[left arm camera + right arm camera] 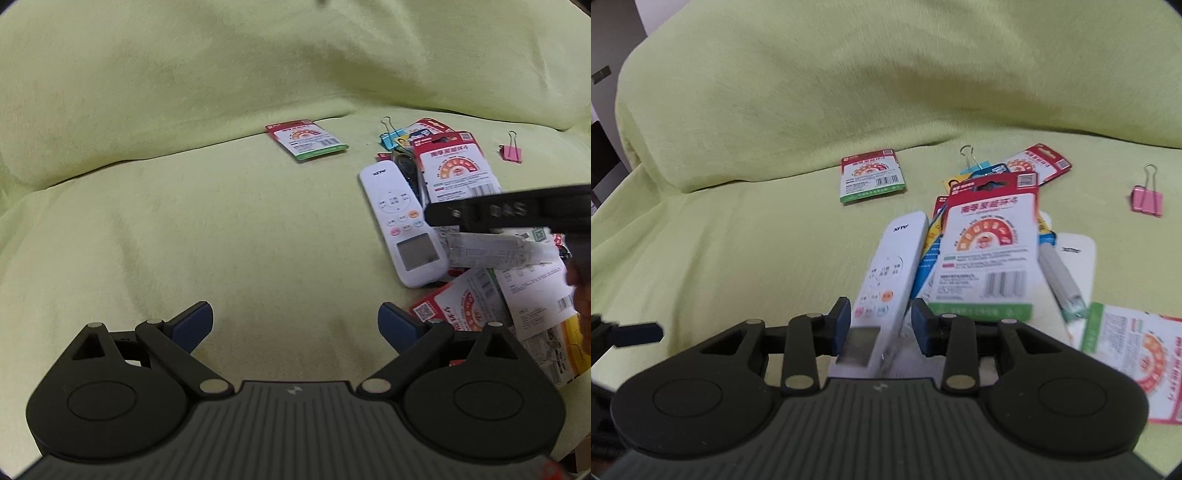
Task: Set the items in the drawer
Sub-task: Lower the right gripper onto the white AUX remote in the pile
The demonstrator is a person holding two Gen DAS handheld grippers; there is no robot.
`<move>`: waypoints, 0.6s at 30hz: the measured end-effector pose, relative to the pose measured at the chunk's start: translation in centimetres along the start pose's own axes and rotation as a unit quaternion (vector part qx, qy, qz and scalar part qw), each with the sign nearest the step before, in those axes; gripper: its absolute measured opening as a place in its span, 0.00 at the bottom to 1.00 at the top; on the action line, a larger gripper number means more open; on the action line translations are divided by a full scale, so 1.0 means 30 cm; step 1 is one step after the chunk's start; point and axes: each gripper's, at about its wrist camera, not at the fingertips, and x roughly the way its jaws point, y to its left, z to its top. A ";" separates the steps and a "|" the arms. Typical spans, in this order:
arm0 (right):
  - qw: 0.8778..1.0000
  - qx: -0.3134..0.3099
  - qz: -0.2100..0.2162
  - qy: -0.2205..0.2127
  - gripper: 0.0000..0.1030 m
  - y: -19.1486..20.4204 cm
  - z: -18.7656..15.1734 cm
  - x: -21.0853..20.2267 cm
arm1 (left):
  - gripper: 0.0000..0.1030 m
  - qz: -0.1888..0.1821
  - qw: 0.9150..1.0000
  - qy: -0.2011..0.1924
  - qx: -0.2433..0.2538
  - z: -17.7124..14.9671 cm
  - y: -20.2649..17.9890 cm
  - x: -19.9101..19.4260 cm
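Observation:
A white remote control (402,225) lies on the green sofa cover, at the left edge of a pile of carded packs (458,170). In the right wrist view my right gripper (881,326) straddles the screen end of the remote (886,266). Its jaws are narrowed, with the left pad against the remote and a small gap at the right pad. The image is blurred. My left gripper (295,325) hangs wide open over bare cushion, left of the pile, holding nothing. No drawer shows in either view.
A separate pack (871,179) lies near the backrest. A pink binder clip (1147,199) sits far right, a blue one (389,136) behind the pile. A clear tube (1060,280) and more packs (1137,354) lie to the right. The sofa backrest (221,74) rises behind.

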 end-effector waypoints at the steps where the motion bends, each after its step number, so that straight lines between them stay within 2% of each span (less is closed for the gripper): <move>1: 1.000 0.001 -0.001 0.001 0.32 -0.002 0.007 0.018 | 0.94 -0.001 1.000 -0.006 -0.002 0.003 0.004 0.003; 13: 0.999 0.012 -0.015 0.034 0.32 0.010 0.066 0.184 | 0.94 0.008 1.000 -0.019 -0.004 0.019 0.055 0.008; 16: 0.999 0.018 0.005 0.044 0.32 0.019 0.067 0.210 | 0.94 0.016 1.000 -0.018 -0.006 0.021 0.068 0.005; 18: 0.998 0.013 0.038 0.053 0.32 0.034 0.061 0.213 | 0.94 0.021 1.000 -0.017 -0.007 0.022 0.078 0.002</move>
